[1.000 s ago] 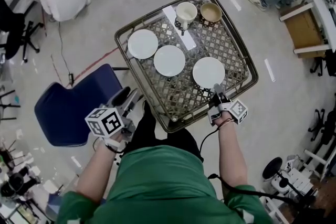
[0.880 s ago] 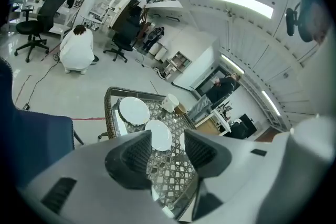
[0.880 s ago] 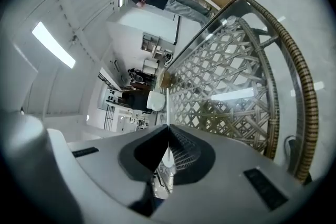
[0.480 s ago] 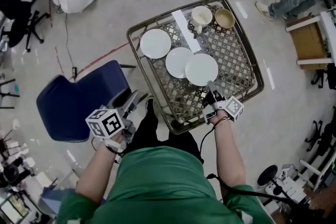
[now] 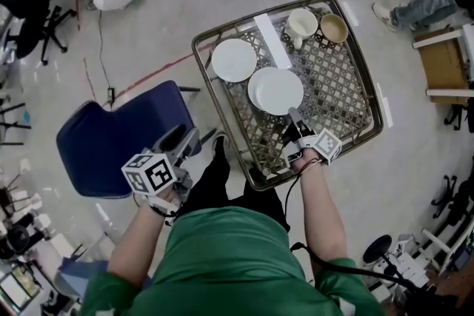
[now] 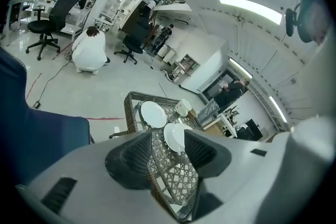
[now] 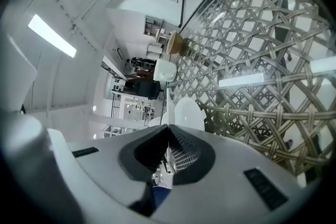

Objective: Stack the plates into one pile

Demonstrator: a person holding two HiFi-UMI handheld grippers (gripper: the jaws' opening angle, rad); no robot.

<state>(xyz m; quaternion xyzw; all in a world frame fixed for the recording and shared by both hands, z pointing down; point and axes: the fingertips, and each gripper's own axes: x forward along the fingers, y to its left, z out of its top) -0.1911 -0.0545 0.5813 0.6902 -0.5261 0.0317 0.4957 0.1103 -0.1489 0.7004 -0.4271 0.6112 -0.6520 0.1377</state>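
At centre frame in the head view, the right gripper (image 5: 294, 115) grips the near rim of a round white plate (image 5: 275, 90); a second ago it lay further right, and now it covers the middle plate on the woven wicker table (image 5: 337, 96). Another round white plate (image 5: 234, 60) lies upper left. Left gripper view: the left gripper (image 6: 168, 149) gapes, empty. Right gripper view: jaws pinched on the rim. Next, likely lower and release
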